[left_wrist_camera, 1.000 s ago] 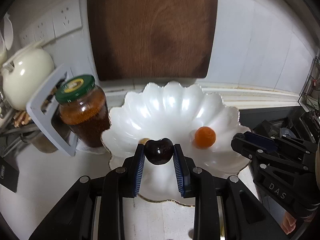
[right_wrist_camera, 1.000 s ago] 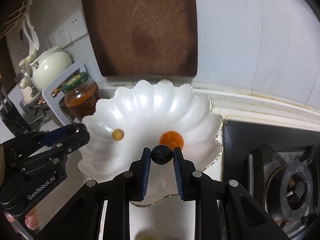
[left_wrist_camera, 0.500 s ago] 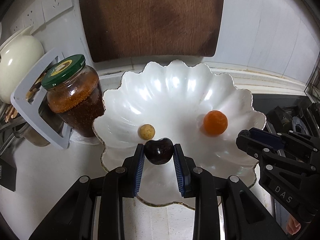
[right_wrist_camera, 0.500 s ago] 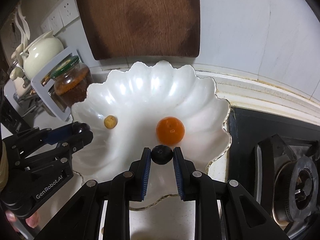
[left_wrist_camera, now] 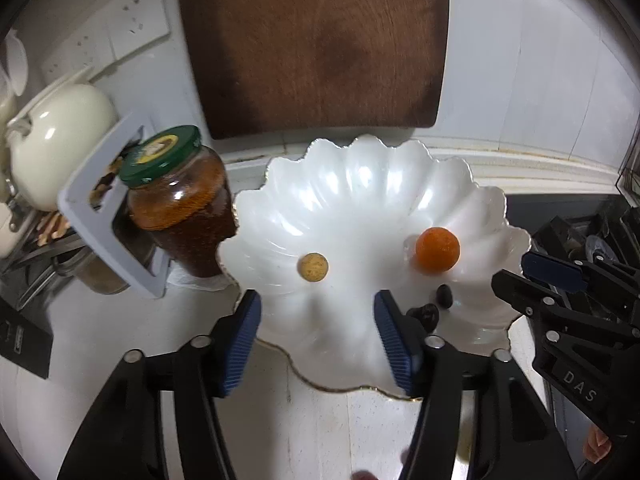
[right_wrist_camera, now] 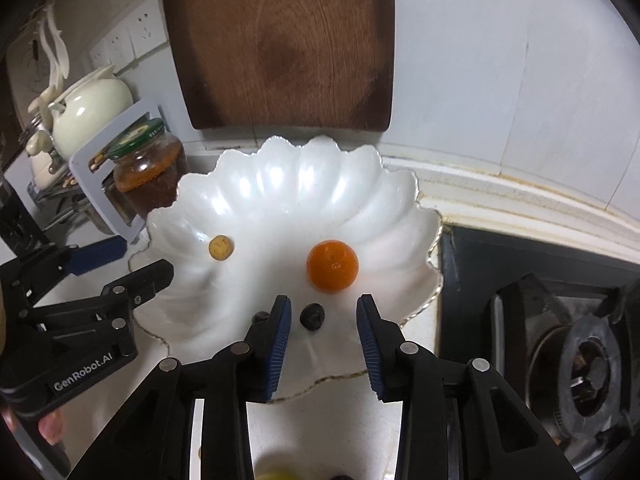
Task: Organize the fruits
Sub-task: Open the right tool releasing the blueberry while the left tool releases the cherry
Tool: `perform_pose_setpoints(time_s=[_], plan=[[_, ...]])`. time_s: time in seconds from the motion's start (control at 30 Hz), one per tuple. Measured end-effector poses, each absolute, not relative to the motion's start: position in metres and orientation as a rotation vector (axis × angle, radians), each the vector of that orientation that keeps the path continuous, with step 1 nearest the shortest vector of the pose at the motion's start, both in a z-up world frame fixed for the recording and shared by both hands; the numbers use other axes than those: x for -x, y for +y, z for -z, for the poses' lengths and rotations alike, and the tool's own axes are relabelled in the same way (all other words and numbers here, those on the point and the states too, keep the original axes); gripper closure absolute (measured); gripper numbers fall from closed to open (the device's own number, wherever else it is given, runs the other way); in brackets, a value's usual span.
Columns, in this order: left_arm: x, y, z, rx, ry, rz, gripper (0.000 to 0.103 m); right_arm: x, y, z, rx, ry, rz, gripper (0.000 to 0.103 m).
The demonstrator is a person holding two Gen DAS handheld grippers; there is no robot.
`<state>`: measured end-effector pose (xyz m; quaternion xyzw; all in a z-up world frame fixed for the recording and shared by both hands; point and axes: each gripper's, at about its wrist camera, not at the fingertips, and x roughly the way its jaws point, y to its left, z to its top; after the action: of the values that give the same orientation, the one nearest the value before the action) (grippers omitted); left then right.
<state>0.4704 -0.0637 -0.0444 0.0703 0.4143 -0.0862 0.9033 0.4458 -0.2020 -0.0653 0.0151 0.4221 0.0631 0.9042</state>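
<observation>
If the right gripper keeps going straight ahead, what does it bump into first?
Probably the blueberry, which lies in the white bowl just ahead of the open right gripper, between its fingertips. Beyond it sits the orange fruit. Depth is hard to judge, so it might touch the bowl's floor first.

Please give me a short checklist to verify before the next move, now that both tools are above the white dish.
1. Left tool open and empty: ok.
2. Right tool open and empty: ok.
3. Blueberry lies in the white dish, free of the pads: ok.
4. Cherry in the dish: ok, though partly hidden behind a left pad.
5. Orange fruit and small yellow fruit inside the rim: ok.
6. More fruit left to collect: cannot tell; only a blurred yellow shape shows at the bottom edge of the right view.
</observation>
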Motion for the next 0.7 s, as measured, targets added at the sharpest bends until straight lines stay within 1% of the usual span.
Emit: perform_pose_setpoints(time_s=[0.3, 0.7], plan=[[-0.44, -0.057, 0.018, -0.129, 0.788, 0.181, 0.041, -0.415, -0.207, 0.036, -0.018, 0.789, -0.129, 0.067], [-0.378, -0.058, -0.028, -0.125, 0.641, 0.179, 0.041, -0.364, -0.219, -0.002, -0.046, 0.683, -0.143, 0.067]])
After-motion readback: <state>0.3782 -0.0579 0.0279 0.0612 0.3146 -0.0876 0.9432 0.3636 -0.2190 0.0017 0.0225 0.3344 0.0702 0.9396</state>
